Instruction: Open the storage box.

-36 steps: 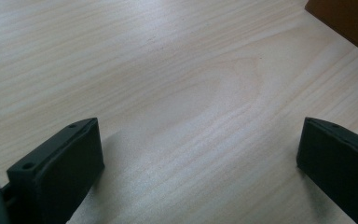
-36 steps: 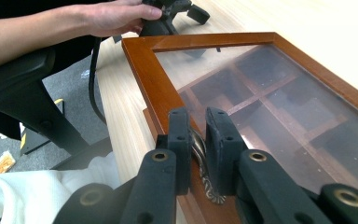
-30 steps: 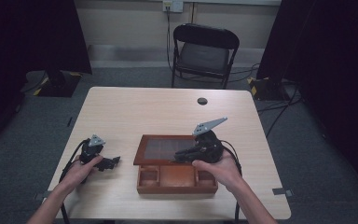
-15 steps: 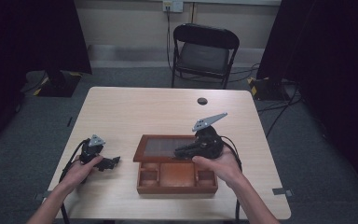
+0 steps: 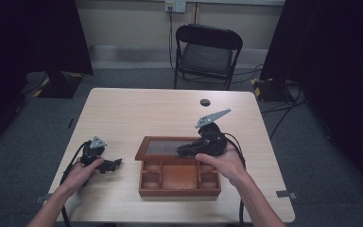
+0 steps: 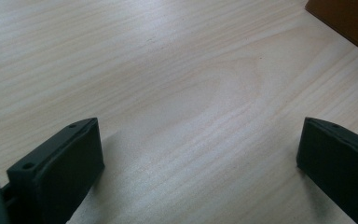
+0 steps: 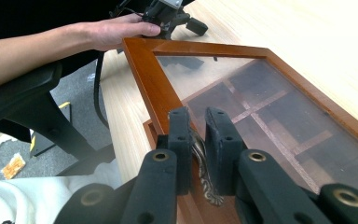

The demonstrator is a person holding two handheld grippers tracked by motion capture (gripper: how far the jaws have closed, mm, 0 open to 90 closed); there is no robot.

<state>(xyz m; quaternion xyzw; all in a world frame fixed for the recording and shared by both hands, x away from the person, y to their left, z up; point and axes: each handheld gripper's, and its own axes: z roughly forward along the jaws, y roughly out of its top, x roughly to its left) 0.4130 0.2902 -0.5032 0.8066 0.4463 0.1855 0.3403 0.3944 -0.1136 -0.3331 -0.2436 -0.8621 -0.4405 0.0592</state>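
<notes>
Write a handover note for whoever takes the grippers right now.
Right gripper: shut on the lid latch of the box, with the glass lid raised partway.
Left gripper: open, holding nothing, low over the table left of the box.
Box: near the table's front edge, compartments look bare.
Done: latch gripped, lid lifted off the base.
Left: probably swing the lid fully open or shut, then let go.

The left claw [image 5: 105,164] rests low near the table's front left corner, jaws wide apart, held by the left hand [image 5: 82,171]. The right claw [image 7: 198,140], gripped by the right hand [image 5: 220,163] nearer the table's front edge, is tilted with jaws closed tight on a thin metal clasp [image 7: 200,161].
</notes>
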